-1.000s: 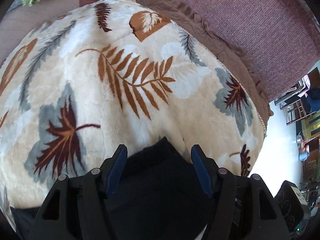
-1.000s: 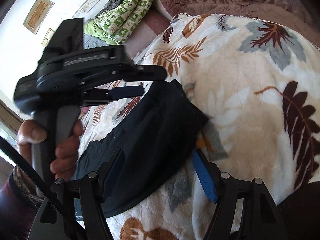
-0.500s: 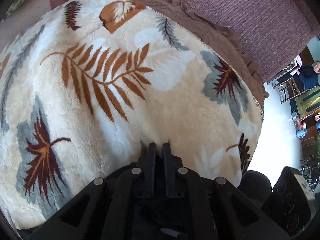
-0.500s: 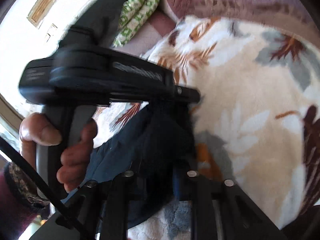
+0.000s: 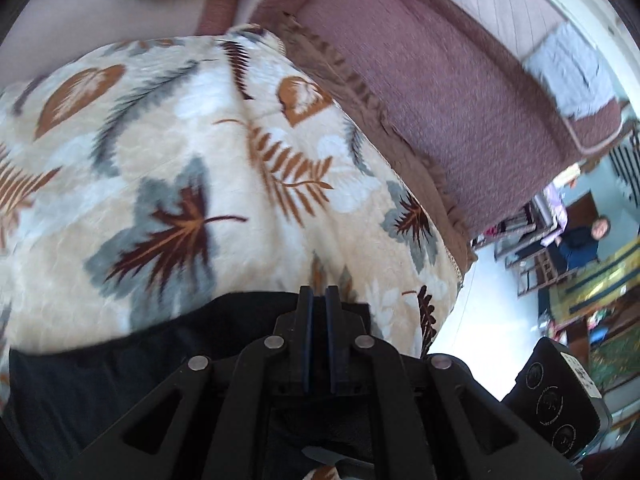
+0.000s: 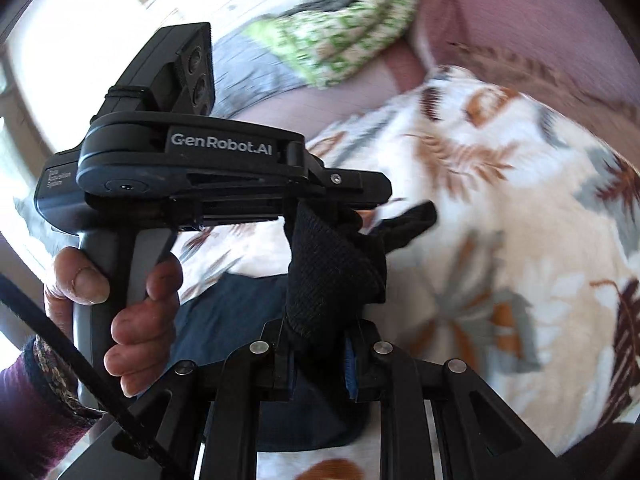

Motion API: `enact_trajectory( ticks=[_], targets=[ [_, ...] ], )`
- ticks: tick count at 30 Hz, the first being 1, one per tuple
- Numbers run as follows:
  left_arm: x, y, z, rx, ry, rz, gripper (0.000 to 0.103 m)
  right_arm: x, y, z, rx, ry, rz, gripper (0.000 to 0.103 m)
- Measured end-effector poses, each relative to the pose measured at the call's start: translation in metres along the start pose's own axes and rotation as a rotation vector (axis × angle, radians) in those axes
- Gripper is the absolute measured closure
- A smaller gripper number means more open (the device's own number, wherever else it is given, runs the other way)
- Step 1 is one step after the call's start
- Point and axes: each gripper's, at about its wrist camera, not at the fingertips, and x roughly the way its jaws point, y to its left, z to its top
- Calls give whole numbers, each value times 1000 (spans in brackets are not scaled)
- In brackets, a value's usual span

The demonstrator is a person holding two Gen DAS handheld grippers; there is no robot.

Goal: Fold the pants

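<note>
R gripper point(image 6: 320, 356): jaws nearly together w/ a thick bunch of black knit fabric between them, so it has hold of the pants point(image 6: 332, 276) at one edge, cloth rising up out of the grip. Just beyond, in the R wrist view, L gripper point(image 6: 340, 216) seen side-on, held by the person's left hand point(image 6: 120, 304); the same dark fabric hangs from its tip, so both pinch the garment close together. L wrist view confirms: L gripper point(image 5: 316, 312) fingers pressed to a thin slit, dark pants point(image 5: 132, 356) spread below and to the left of it. Rest of garment (navy-looking part) trails down onto the leaf-print blanket point(image 5: 180, 160) on the sofa point(image 5: 460, 92); lower part hidden by gripper frames. Judgement: grasp done, step in hand = lifting the pinched end to carry it over for a fold; fold itself not yet laid. Next move calls for both grippers travelling together, keeping the edge taut and level, then lowering it onto the part lying on the blanket w/ edges matched before release. Farther back: green-white patterned bedding point(image 6: 344, 36) on the sofa; background blurred, a seated person point(image 5: 584, 240) far R in the L view.
</note>
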Motion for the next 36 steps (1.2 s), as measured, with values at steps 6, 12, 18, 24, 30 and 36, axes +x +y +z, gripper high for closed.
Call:
enact_trajectory(
  ticks=[6,12,18,24,30,36],
  targets=[
    [-54,68,-39,-209,-112,-25,98,35,60,-8,-206,82,24,84],
    [-110,129,-99,-382,-232,12,94,72,123,-37,-478,189,42,84],
    [-169,164,-151,-464,-402,53,60,106,161,-84,-687,311,58,55],
    [-202,180,-180,-443,-521,94,54,79,159,-72,-579,344,159,36],
    [-200,197,-198,-443,-518,93,53,71,143,-19,-381,296,105,59],
    [-211,201,-203,-449,-557,104,53,129,160,-22,-219,423,137,70]
  ],
)
